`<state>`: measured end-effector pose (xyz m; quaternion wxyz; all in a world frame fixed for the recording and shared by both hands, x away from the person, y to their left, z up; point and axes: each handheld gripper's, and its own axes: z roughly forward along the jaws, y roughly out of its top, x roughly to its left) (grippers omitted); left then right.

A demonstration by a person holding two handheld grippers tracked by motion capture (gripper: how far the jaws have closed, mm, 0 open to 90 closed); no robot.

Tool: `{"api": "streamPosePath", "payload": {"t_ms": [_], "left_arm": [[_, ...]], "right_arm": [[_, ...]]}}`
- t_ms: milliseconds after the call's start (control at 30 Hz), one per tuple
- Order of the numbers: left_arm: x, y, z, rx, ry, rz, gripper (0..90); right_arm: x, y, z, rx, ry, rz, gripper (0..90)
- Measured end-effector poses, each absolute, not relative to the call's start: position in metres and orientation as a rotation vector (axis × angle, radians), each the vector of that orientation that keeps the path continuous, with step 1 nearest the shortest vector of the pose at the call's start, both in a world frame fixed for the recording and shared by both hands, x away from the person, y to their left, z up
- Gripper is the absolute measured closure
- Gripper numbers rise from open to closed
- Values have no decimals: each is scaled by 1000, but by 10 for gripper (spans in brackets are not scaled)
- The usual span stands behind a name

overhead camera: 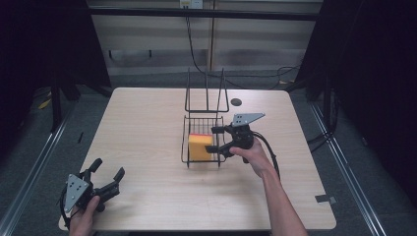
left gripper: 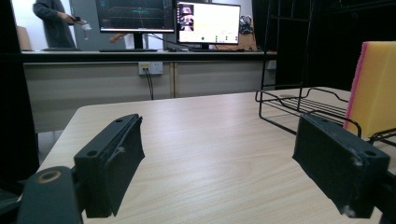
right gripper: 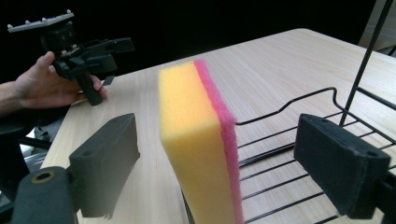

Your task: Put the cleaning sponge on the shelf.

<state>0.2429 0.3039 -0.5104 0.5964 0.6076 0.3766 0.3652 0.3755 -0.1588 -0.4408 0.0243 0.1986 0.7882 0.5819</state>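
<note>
Caught at the grasp step: right tool (overhead camera: 220, 139) brought up to the sponge (overhead camera: 200, 147), jaws wide open on either side of it, neither pad seen touching in the right gripper view. Sponge (right gripper: 198, 140) stood on edge at the near end of the wire rack (overhead camera: 204, 125), yellow face broad, pink layer on one side. Next move judged to call for closing squarely across the sponge's thickness, then lifting clear of the rack's rim without snagging the wires. Left tool (overhead camera: 105, 181) held idle near the tabletop's (overhead camera: 147, 128) near-left corner, well apart from the rack, jaws spread wide, empty.
</note>
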Motion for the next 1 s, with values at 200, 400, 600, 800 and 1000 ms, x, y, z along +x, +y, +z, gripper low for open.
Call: {"api": "streamPosePath", "payload": {"t_ms": [200, 400, 600, 800, 1000], "left_arm": [[243, 304, -510, 1408, 874, 846, 156], [243, 304, -510, 1413, 874, 849, 156], [243, 304, -510, 1408, 876, 848, 156], [243, 304, -510, 1409, 875, 848, 156], [243, 304, -510, 1410, 875, 847, 156]], "right_arm": [[370, -158, -436, 641, 2408, 1765, 133], [365, -163, -431, 660, 2366, 1743, 133], [358, -167, -424, 669, 2356, 1693, 135], [349, -178, -426, 687, 2336, 1682, 135], [338, -190, -426, 709, 2283, 1688, 136]]}}
